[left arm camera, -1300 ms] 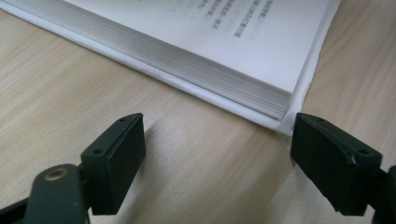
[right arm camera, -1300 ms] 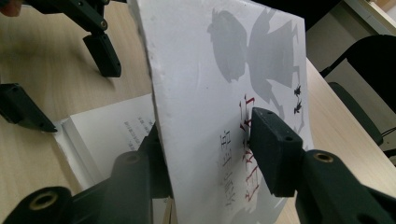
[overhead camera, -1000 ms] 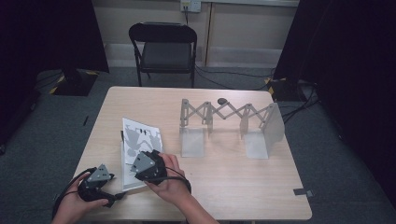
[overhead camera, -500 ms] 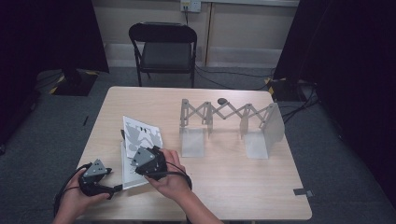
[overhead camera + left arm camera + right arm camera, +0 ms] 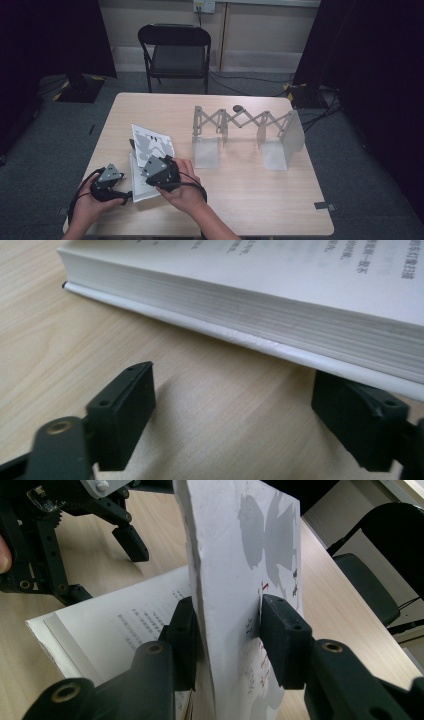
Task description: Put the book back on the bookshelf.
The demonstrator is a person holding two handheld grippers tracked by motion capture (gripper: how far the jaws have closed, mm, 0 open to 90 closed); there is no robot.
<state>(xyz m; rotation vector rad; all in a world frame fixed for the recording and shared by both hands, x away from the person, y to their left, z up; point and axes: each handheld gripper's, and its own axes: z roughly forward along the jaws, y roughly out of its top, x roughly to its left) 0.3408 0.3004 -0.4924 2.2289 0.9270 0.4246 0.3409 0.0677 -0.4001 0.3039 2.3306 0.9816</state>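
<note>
My right claw (image 5: 227, 625) clamped on the book's (image 5: 145, 172) raised front cover (image 5: 250, 570), my left claw (image 5: 232, 405) spread open beside its page edge on the bench (image 5: 260, 200), cover lifted higher than before.

Book's (image 5: 280, 295) printed lines blurred, cropped

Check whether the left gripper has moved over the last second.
Yes. In the high view the left gripper has slid right along the table's near edge, closing in on the book, whose lifted cover the right gripper straddles.
</note>
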